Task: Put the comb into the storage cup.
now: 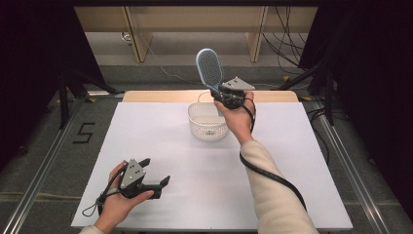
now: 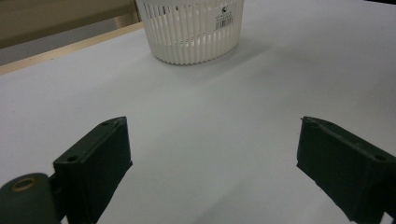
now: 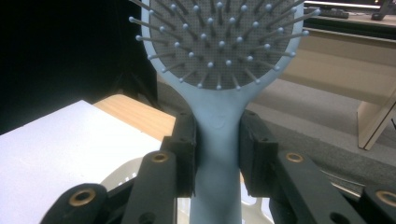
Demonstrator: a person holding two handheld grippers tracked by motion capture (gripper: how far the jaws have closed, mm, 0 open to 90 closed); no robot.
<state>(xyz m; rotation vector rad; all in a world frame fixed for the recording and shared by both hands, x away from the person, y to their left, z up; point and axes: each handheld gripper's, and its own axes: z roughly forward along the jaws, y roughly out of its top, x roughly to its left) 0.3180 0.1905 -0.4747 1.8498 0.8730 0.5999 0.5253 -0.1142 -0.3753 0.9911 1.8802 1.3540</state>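
**Hairbrush held upright over the basket**

High view: the right gripper (image 1: 220,90) clamps the hairbrush (image 1: 209,68) by its handle above the white basket (image 1: 208,122), long axis near vertical, head toward 12 o'clock. The left gripper (image 1: 157,176) rests at 7 o'clock on the table (image 1: 292,161).

Left gripper view: fingers (image 2: 95,158) wide, empty.

Right gripper view: fingers (image 3: 184,144) pinch the neck; bristles face the camera. Probably best lowered handle-first, centred

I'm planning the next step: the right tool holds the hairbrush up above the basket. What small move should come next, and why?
Probably lower the right tool straight down so the handle enters the basket. The hairbrush is clamped by its handle, head up, just above and behind the basket's rim, and the basket looks empty. The left tool rests open, well clear, so nothing blocks the descent.
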